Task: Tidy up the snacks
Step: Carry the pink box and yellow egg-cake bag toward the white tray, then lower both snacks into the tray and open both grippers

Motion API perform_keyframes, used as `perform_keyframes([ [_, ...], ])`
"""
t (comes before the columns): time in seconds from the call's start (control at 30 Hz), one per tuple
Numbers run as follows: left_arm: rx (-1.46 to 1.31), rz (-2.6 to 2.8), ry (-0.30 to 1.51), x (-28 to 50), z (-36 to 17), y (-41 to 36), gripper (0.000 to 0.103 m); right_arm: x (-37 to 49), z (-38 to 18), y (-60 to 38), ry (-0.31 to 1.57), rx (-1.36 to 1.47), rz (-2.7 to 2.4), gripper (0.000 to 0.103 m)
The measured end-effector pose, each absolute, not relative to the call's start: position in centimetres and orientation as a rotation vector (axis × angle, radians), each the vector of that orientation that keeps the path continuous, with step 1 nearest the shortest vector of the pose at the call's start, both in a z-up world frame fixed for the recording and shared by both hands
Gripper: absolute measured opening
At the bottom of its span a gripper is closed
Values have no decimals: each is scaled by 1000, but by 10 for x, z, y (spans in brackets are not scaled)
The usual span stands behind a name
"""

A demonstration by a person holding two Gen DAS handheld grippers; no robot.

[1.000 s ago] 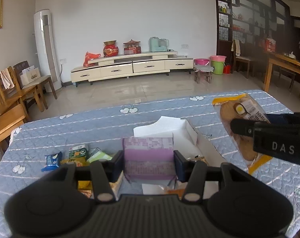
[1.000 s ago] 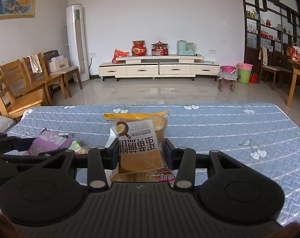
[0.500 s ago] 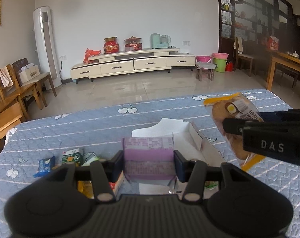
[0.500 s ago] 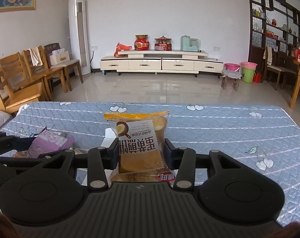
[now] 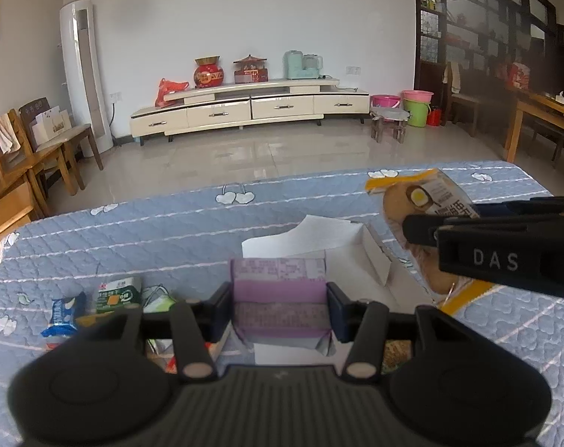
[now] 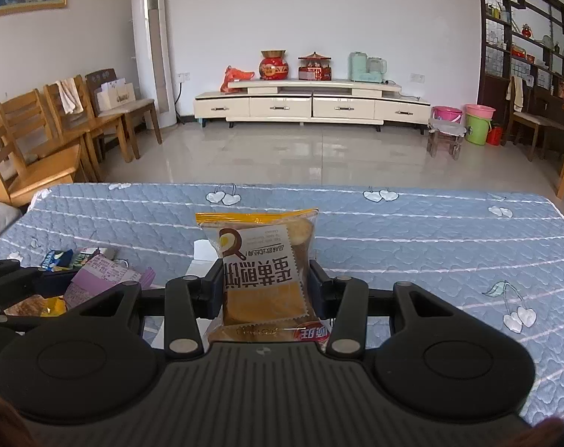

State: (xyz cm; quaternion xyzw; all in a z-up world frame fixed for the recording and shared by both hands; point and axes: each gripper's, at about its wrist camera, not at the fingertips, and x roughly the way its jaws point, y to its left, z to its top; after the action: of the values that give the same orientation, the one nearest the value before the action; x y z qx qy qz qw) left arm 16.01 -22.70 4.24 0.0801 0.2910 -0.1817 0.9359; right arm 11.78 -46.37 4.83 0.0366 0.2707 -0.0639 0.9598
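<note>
Blue quilted cloth (image 5: 140, 238) covers the table, bare toward its far edge. Seen from the left wrist, the left gripper (image 5: 279, 305) is clamped on a purple packet (image 5: 278, 298) above a white box (image 5: 356, 249), which has drawn nearer than before. Seen from the right wrist, the right gripper (image 6: 266, 290) is clamped on a bread packet (image 6: 263, 268) held upright above the cloth, unchanged.

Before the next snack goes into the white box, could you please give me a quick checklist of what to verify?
1. Left gripper shut on the purple pack: ok.
2. Right gripper shut on the cake packet: ok.
3. White box open: ok.
4. Free room inside the box: cannot tell, the purple pack hides it.
5. Loose snacks clear of the box: ok.
</note>
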Motion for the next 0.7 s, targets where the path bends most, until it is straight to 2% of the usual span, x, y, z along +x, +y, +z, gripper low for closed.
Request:
perform_keyframes([
  [0.7,162,-381,666,198,9,-245,51,144,43,-466,650,92,-127,55],
])
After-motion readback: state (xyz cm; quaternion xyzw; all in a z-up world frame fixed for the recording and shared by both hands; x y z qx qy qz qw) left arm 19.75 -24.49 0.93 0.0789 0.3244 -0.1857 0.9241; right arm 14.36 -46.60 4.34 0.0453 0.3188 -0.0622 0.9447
